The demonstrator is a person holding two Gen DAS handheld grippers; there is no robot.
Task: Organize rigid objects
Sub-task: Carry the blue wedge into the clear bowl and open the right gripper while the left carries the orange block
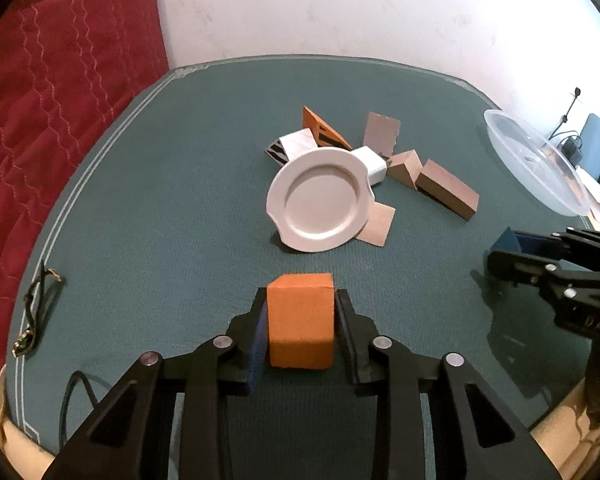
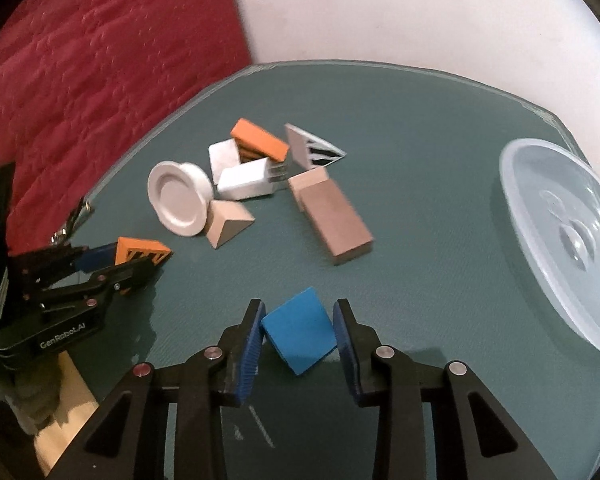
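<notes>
My left tongs (image 1: 301, 320) are clamped on an orange block (image 1: 301, 318), both pads pressed flat against its sides, the block standing on the green surface (image 1: 160, 208). My right tongs (image 2: 299, 332) have a blue block (image 2: 299, 330) between them, turned cornerwise; one corner meets the left pad and the right pad sits at its other edge (whether that side truly presses I cannot tell from here). Just ahead of the left tongs lies a white plate (image 1: 320, 200), tilted, resting on the edge of a thin tan tile (image 1: 378, 222). Beyond the plate is a heap: a white block (image 1: 374, 164), an orange slotted wedge (image 1: 324, 128), a standing brown tile (image 1: 382, 134), a tan wedge (image 1: 404, 168) and a long brown block (image 1: 448, 194) to its right. Ahead of the right tongs that same long brown block (image 2: 338, 222) lies closest, the plate (image 2: 178, 204) farther off to the left. Well to the right of both tongs a clear plastic bowl (image 2: 564, 240) leans at the edge of the surface. A red quilted bed cover (image 1: 60, 92) runs along the left side.
</notes>
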